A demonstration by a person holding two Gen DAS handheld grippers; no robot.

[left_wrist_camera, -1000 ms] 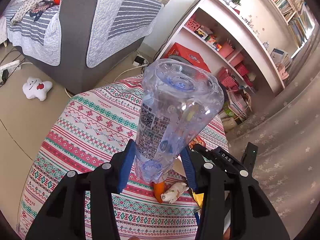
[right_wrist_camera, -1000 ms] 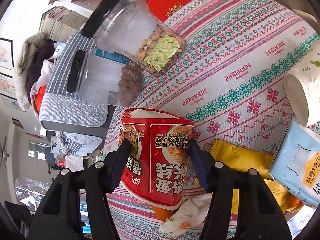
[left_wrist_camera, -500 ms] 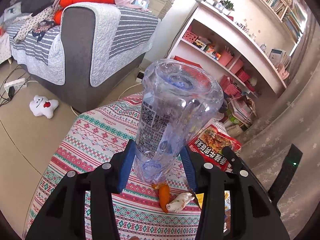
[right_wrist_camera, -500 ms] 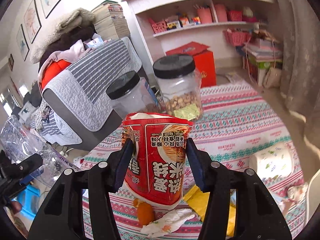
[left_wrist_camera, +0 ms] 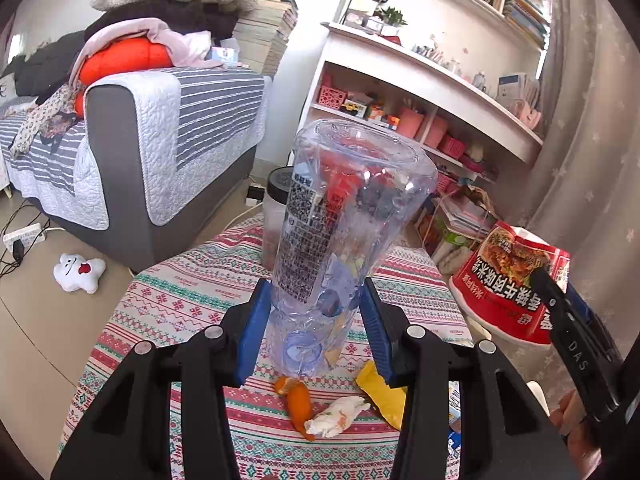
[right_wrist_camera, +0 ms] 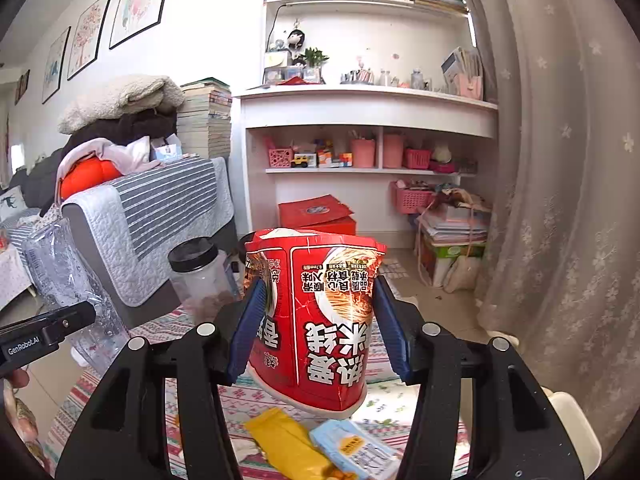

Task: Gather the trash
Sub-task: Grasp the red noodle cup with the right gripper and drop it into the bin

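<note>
Trash pickup, status: partway.
- Left hand-held gripper (left_wrist_camera: 314,330): clamped on clear plastic bottle (left_wrist_camera: 340,224), held above counter (left_wrist_camera: 180,292).
- Right hand-held gripper (right_wrist_camera: 318,330): clamped on red noodle cup (right_wrist_camera: 316,316), lifted.
- Left on counter: orange peel (left_wrist_camera: 298,402), crumpled tissue (left_wrist_camera: 338,422), yellow wrapper (left_wrist_camera: 382,394), blue packet (right_wrist_camera: 356,450).
- No bin in view.

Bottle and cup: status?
Left gripper shut on bottle. Right gripper shut on cup. Peel, tissue, wrappers on table. Nothing blocking.
</note>
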